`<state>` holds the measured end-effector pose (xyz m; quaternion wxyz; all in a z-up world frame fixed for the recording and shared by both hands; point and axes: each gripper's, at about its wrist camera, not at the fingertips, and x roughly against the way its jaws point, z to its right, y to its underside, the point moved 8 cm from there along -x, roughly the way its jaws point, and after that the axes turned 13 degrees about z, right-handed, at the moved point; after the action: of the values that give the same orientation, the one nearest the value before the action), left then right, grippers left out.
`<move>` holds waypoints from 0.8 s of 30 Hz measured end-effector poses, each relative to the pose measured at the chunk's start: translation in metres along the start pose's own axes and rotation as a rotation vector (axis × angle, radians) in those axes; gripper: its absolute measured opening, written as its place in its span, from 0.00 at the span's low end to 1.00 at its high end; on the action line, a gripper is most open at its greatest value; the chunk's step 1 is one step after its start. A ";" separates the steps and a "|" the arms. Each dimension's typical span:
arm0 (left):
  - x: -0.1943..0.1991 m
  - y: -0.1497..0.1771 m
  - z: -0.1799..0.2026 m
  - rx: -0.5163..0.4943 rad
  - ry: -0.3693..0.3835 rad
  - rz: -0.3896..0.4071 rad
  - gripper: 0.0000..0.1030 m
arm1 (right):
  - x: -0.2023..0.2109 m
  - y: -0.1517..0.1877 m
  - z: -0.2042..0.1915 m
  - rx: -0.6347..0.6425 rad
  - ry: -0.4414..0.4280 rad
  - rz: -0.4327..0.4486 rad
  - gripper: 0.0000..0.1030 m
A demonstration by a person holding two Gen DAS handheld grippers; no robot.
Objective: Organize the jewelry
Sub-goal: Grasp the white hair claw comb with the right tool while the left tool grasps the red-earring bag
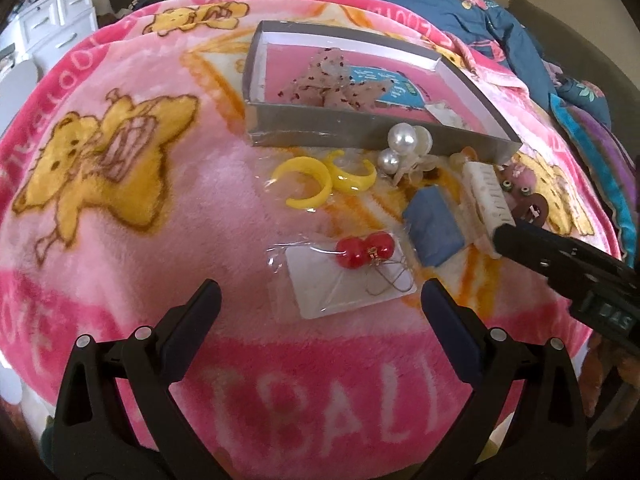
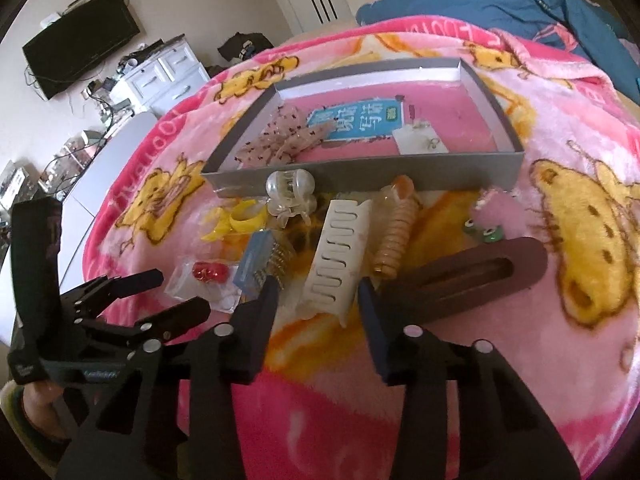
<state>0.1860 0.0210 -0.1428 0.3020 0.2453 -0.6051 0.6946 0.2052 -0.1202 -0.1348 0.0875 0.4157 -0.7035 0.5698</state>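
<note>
On the bed, over the pink bear blanket, the jewelry lies scattered just in front of the grey box. The right tool stands with its jaws a narrow way apart, straddling the near end of the white comb clip. A strip of blanket shows between one finger and the clip, so it isn't clamped. Seen from the other side, that tool's tip covers the clip's end, and I can't make out any contact there.

The left tool hangs with its jaws wide apart and nothing in them, just nearer than the red bead earrings on their clear-wrapped card. The blue clip lies between those earrings and the white clip.

The long brown clip is just beside the right tool, its near end hidden behind a finger. Against the box wall the pearl clip hides part of what lies behind it. The things in the box are blurred: a speckled bow and a card, no more than that. The bed's near edge is cut off by both tools.
</note>
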 end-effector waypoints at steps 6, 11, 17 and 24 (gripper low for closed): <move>-0.009 0.000 0.007 -0.014 0.016 -0.012 0.89 | -0.015 0.002 0.002 -0.007 0.018 -0.030 0.32; -0.018 -0.001 0.010 -0.025 0.003 -0.015 0.83 | -0.023 0.003 0.008 -0.059 0.015 -0.035 0.32; -0.020 -0.003 0.012 -0.051 -0.008 -0.006 0.69 | -0.024 0.001 0.014 -0.094 0.003 -0.015 0.29; -0.011 -0.006 0.009 -0.045 0.010 0.011 0.52 | -0.008 0.001 0.017 -0.092 -0.015 0.018 0.26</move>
<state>0.1977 0.0107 -0.1456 0.3065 0.2318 -0.6203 0.6837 0.2150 -0.1313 -0.1461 0.0961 0.4091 -0.7332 0.5346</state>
